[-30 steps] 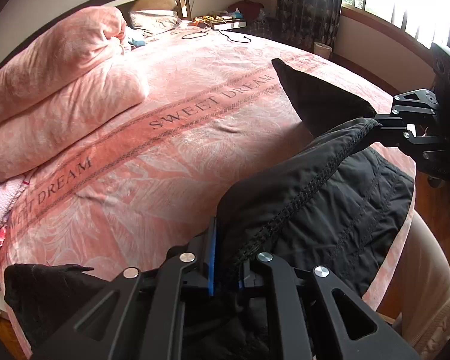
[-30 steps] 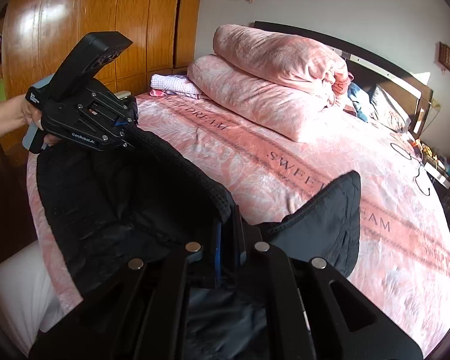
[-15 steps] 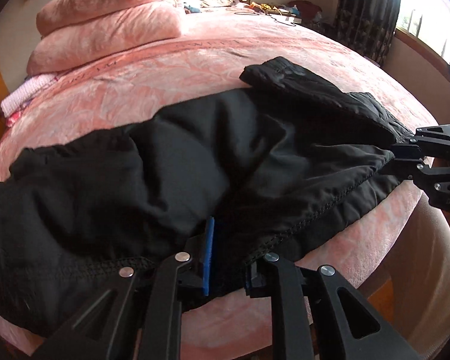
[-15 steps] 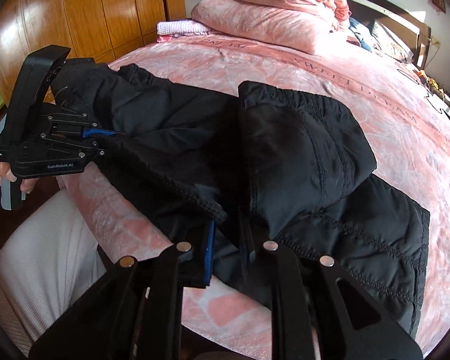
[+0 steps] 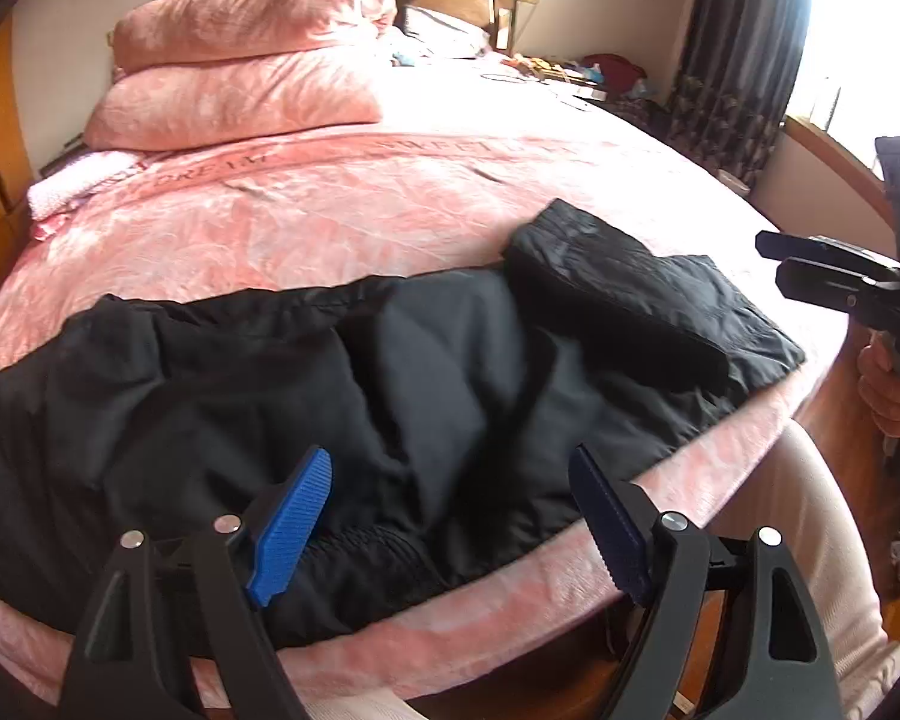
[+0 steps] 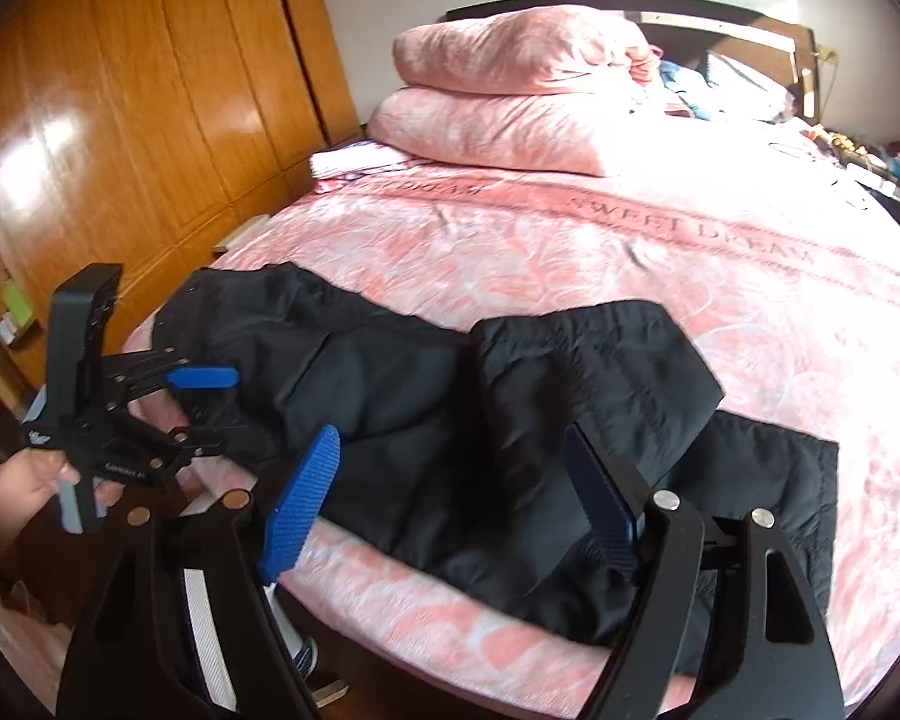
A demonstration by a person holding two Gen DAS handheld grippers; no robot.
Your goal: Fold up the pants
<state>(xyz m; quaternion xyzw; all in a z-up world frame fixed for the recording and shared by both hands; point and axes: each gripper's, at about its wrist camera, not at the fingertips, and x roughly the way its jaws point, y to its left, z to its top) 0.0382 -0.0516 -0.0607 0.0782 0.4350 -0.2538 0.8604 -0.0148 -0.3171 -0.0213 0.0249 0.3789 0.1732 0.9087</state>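
Two grippers hang over the near edge of a big pink bed (image 5: 342,222), and both are letting go. The left gripper (image 5: 450,516) has its blue pads (image 5: 291,525) far apart, its jaws are opening, and nothing is pinched between them; the black pants (image 5: 390,372) lie on the bed just under and past the pads. The right gripper (image 6: 450,498) looks the same: its jaws are opening wide, and the pants (image 6: 510,396) lie flat below it, not held. In the left wrist view the pants stretch across the bed edge from 9 o'clock to 3 o'clock, with one end folded back on top toward 2 o'clock. The stretchy waistband (image 5: 366,546) sits at 6 o'clock, between the left pads. Over at 3 o'clock in that view the right gripper (image 5: 834,282) shows from the side, with a hand (image 5: 882,384) on its handle. In the right wrist view the left gripper (image 6: 210,414) is at 9 o'clock, held by a hand (image 6: 18,480), close to the end of the pants. Two puffy pink pillows (image 6: 510,90) are stacked at 12 o'clock, and a shiny wooden wardrobe (image 6: 138,96) stands at 10 o'clock.
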